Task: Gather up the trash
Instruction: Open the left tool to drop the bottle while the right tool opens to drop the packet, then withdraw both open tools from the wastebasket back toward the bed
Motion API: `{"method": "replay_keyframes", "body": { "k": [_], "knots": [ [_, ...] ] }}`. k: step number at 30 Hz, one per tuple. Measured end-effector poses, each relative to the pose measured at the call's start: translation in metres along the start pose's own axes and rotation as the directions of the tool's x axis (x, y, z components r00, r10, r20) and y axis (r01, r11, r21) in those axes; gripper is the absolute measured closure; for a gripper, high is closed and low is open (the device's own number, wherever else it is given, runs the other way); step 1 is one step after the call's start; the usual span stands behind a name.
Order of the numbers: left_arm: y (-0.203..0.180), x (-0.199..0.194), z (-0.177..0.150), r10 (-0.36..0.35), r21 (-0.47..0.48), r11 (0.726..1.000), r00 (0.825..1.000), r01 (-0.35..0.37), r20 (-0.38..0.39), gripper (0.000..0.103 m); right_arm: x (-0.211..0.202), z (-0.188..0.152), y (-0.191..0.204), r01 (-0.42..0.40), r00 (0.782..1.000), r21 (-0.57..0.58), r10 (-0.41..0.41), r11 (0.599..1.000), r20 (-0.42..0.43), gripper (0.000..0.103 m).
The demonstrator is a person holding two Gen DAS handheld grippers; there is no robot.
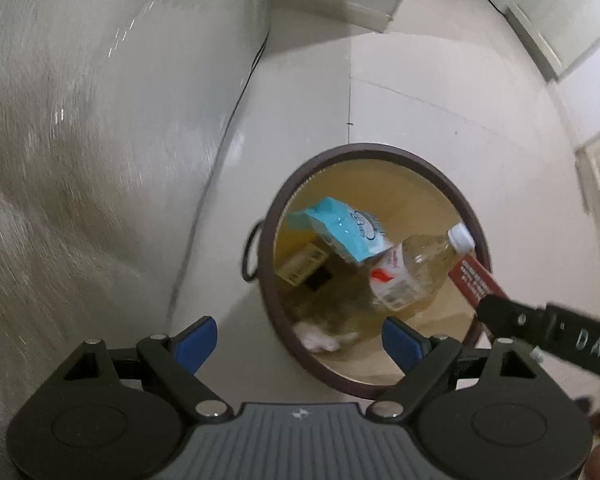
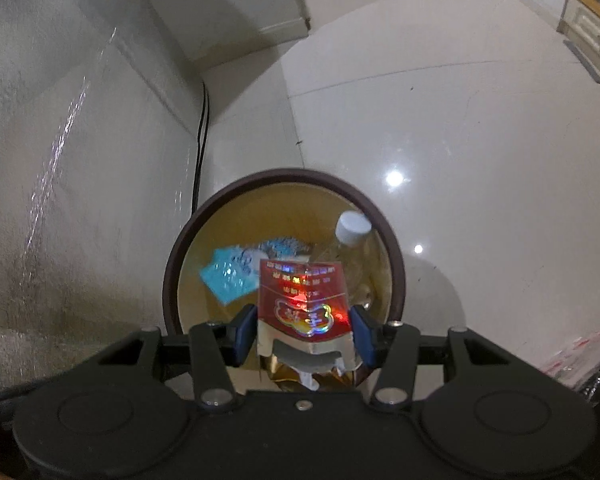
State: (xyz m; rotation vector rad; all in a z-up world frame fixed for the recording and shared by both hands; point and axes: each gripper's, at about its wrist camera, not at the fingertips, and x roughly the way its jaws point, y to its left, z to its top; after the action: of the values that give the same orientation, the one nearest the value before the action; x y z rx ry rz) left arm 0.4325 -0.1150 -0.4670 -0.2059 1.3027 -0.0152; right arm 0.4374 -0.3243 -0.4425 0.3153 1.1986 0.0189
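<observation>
Two sets of jaws hung over the round bin (image 1: pixel 380 152): the left gripper (image 1: pixel 298 342) stood wide apart and empty, while the right gripper (image 2: pixel 305 330) clamped the flat sides of a red cigarette pack (image 2: pixel 303 304), glossy foil-printed card with a torn-open end nearest the camera. Light and crushable, it looked best held across its broad faces with gentle pressure. Beyond the jaws, inside the tan, dark-rimmed bin, lay a soft blue tissue packet (image 1: pixel 342 228) and a clear, slick plastic bottle (image 1: pixel 416 268).
</observation>
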Motion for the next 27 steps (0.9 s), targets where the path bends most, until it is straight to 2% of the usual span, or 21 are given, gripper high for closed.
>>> {"method": "replay_keyframes", "body": {
  "k": [2, 4, 5, 9, 18, 20, 24, 27],
  "knots": [
    [-0.001, -0.001, -0.001, 0.005, 0.021, 1.0, 1.0, -0.005, 0.003, 0.013, 0.004, 0.001, -0.001, -0.018, 1.0, 0.022, 0.019, 1.0, -0.009, 0.048],
    [-0.001, -0.002, -0.001, 0.001, 0.029, 1.0, 1.0, -0.001, -0.003, 0.013, 0.004, 0.0, -0.003, -0.029, 0.999, 0.041, 0.03, 0.999, -0.015, 0.031],
    [0.0, -0.002, -0.001, 0.002, 0.033, 0.999, 1.0, -0.002, -0.005, 0.013, 0.005, 0.0, -0.003, -0.028, 0.999, 0.044, 0.028, 0.999, -0.015, 0.028],
    [-0.001, -0.003, -0.001, 0.014, 0.046, 0.999, 1.0, -0.014, -0.008, 0.012, 0.006, -0.002, -0.004, -0.004, 1.0, 0.026, 0.005, 1.0, -0.023, 0.026],
    [-0.004, -0.015, 0.003, 0.048, 0.083, 0.995, 0.999, -0.049, 0.015, 0.0, 0.002, -0.008, -0.003, 0.053, 0.997, -0.042, -0.055, 0.998, -0.052, 0.026],
    [-0.005, -0.017, 0.004, 0.044, 0.093, 0.995, 0.999, -0.046, 0.02, 0.0, -0.001, -0.009, -0.005, 0.063, 0.996, -0.054, -0.066, 0.997, -0.053, 0.023],
    [-0.006, -0.026, 0.006, 0.042, 0.098, 0.994, 0.999, -0.045, 0.025, 0.0, -0.01, -0.011, -0.009, 0.066, 0.997, -0.075, -0.069, 0.995, -0.038, 0.004],
    [-0.007, -0.033, 0.007, 0.037, 0.099, 0.994, 0.999, -0.04, 0.032, 0.0, -0.016, -0.009, -0.013, 0.066, 0.997, -0.073, -0.068, 0.995, -0.026, 0.0]
  ]
}}
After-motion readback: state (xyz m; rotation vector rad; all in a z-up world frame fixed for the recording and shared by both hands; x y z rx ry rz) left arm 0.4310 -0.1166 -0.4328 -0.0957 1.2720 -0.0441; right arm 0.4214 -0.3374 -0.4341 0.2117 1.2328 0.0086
